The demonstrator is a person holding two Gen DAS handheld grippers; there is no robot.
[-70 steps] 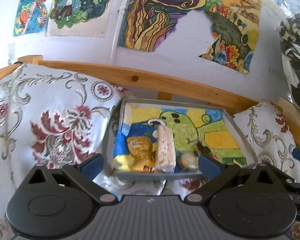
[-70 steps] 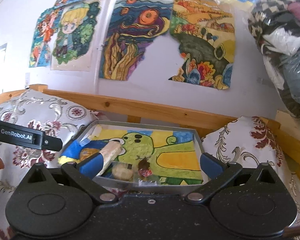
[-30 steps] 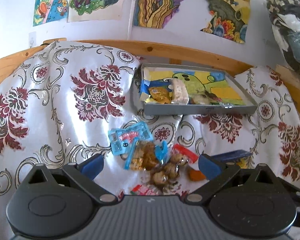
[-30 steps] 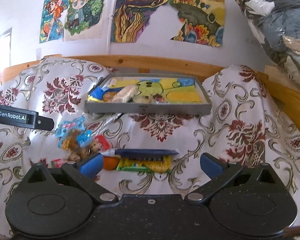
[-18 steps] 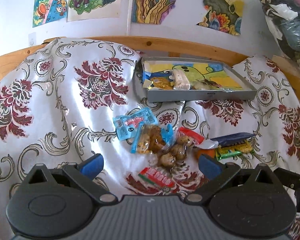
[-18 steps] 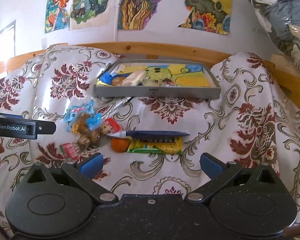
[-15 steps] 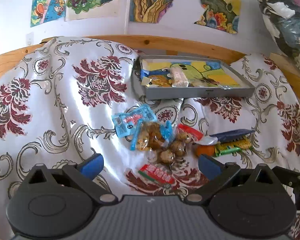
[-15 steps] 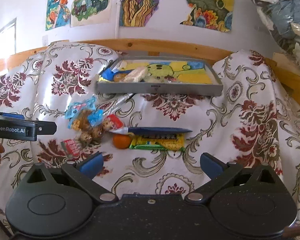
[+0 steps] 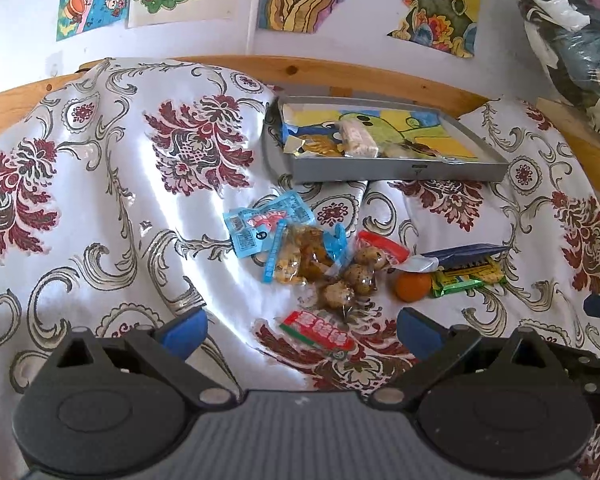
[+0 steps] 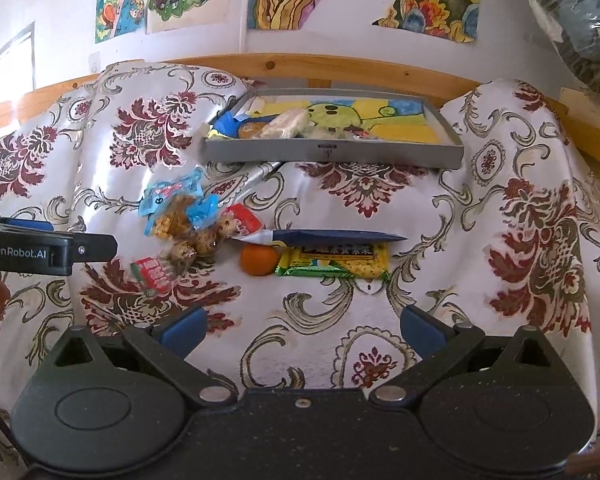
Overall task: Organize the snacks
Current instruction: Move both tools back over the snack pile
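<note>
Snacks lie loose on the cloth just ahead of both tongs, left and right, each spread wide, empty. Packets look light, crinkly, slippery: pinch a sealed edge. Tray sits beyond.

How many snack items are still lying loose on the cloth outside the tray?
About 7: blue packet, clear packet, speckled eggs, two red packets, orange, navy packet overlapping green-yellow packet. More may hide.

Both grippers are black plastic with blue pads and silver screws; left gripper has "GenRobot.AI" printed on its side.
</note>
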